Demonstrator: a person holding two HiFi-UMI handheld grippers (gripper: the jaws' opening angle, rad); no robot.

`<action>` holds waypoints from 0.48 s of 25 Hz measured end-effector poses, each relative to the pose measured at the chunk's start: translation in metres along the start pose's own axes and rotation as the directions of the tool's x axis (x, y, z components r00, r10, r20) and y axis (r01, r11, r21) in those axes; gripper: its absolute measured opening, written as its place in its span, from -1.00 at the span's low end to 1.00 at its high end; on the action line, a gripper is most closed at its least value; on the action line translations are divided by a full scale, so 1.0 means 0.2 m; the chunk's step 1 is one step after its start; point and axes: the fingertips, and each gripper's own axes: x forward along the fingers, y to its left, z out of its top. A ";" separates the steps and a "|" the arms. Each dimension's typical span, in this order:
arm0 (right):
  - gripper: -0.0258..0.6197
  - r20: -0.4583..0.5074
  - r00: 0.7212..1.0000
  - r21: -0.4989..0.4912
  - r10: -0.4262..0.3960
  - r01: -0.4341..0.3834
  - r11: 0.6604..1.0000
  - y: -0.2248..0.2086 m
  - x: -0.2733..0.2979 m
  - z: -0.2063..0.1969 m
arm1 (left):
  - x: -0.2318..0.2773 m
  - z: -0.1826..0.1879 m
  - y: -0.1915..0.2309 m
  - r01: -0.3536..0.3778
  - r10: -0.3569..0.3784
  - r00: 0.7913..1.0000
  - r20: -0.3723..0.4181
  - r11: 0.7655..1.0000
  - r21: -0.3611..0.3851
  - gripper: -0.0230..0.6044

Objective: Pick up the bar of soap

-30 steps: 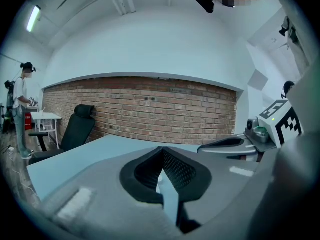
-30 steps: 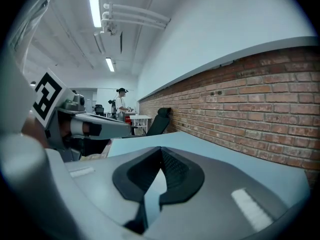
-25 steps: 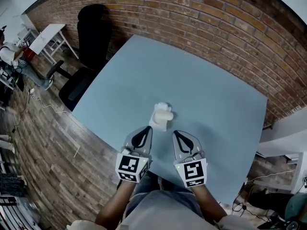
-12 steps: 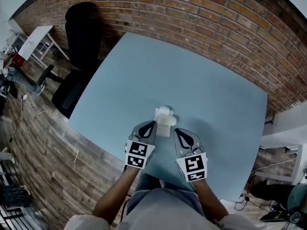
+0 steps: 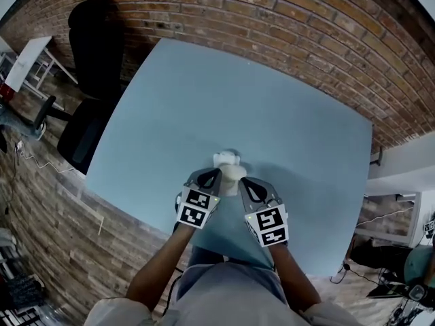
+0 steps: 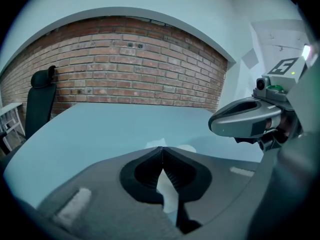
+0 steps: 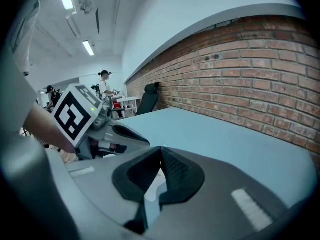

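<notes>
The bar of soap is a whitish lump near the front middle of the light blue table. My left gripper is shut, with its tips at the soap's near left side. My right gripper is shut too, with its tips just right of the soap. In the left gripper view the soap peeks out past the closed tips of the left gripper, and the right gripper hangs at the right. The right gripper view shows the right gripper with its jaws together and the left gripper beside it.
A brick wall runs behind the table. A black office chair stands off the table's far left corner, and a white desk lies beyond it. The table's front edge is under my forearms. People stand far off.
Both grippers have moved forward and down toward the soap. Their tips now flank it, where a second ago they were short of it. Both jaws stayed together.
</notes>
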 end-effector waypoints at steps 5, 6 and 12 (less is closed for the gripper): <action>-0.91 -0.054 0.998 0.047 -0.026 0.028 0.998 -0.06 0.08 -0.05 | 0.07 -0.04 0.01 0.038 -0.038 0.998 -0.042 0.999 0.012 -0.92; -0.91 -0.069 0.997 0.056 -0.030 0.034 0.998 -0.07 0.10 -0.07 | 0.08 -0.05 0.01 0.047 -0.046 0.998 -0.051 0.999 0.020 -0.92; -0.79 -0.143 0.989 0.124 -0.029 0.047 0.991 -0.12 0.18 -0.14 | 0.16 -0.10 0.00 0.090 -0.088 0.994 -0.059 0.995 0.032 -0.92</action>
